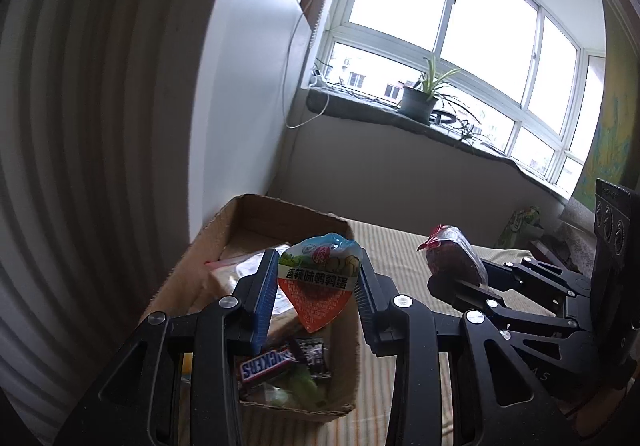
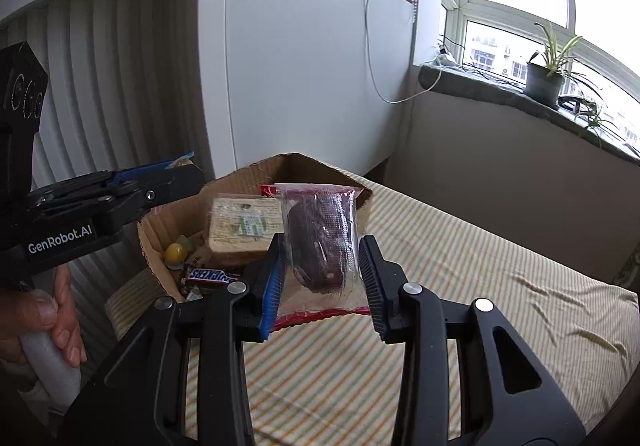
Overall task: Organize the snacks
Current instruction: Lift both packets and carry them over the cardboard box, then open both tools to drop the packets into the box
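Observation:
My left gripper (image 1: 318, 286) is shut on an orange and blue snack packet (image 1: 320, 282) with printed characters, held just above the open cardboard box (image 1: 256, 213). Under the packet the box holds a Snickers bar (image 1: 266, 364), a dark wrapped sweet (image 1: 312, 356) and green pieces. My right gripper (image 2: 322, 266) is shut on a clear packet with red edges holding a dark cake (image 2: 320, 246), hanging over the striped cloth (image 2: 460, 266) beside the cardboard box (image 2: 296, 161). In the right wrist view a wrapped sandwich (image 2: 244, 226), a yellow sweet (image 2: 174, 252) and the Snickers bar (image 2: 212, 276) lie inside.
The box stands at the cloth's left end against a white cabinet (image 2: 304, 57) and a ribbed white panel (image 1: 80, 125). A window sill with a potted plant (image 1: 420, 97) runs behind. A green packet (image 1: 520, 226) lies at the far right. A hand (image 2: 52, 318) grips the left handle.

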Available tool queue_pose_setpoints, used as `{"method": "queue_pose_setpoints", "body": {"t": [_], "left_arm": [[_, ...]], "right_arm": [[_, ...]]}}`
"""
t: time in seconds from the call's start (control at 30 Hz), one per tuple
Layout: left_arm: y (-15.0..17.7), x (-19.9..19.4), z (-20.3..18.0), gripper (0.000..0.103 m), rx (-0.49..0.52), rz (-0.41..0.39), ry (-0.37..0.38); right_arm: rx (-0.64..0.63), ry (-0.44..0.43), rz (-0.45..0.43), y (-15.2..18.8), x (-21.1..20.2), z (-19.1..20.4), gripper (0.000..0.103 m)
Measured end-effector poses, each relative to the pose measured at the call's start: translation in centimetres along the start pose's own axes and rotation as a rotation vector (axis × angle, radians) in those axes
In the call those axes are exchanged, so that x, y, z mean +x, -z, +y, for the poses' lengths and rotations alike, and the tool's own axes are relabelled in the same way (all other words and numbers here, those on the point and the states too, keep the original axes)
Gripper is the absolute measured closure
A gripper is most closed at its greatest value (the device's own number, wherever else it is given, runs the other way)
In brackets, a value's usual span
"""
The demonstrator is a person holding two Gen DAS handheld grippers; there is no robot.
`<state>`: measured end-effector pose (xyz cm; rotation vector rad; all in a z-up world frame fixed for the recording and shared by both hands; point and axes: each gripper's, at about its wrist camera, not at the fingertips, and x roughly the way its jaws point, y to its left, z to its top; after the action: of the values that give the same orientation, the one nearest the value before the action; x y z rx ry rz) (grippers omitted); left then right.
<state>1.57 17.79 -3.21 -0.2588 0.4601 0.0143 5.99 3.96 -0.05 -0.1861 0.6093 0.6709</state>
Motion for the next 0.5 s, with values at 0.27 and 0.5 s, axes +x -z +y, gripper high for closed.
{"method": "queue_pose_setpoints", "body": {"t": [0.27, 0.5], "left_arm": [[0.6, 1.8, 3.0, 0.068, -0.039, 0.053, -0.061], [1.4, 4.1, 3.0, 0.068, -0.038, 0.117, -0.062]], "right_arm": [[-0.042, -0.056, -0.031, -3.0, 3.7, 1.8, 0.065], [-0.055, -0.065, -0.037, -4.5, 7.1, 1.4, 0.065]]}}
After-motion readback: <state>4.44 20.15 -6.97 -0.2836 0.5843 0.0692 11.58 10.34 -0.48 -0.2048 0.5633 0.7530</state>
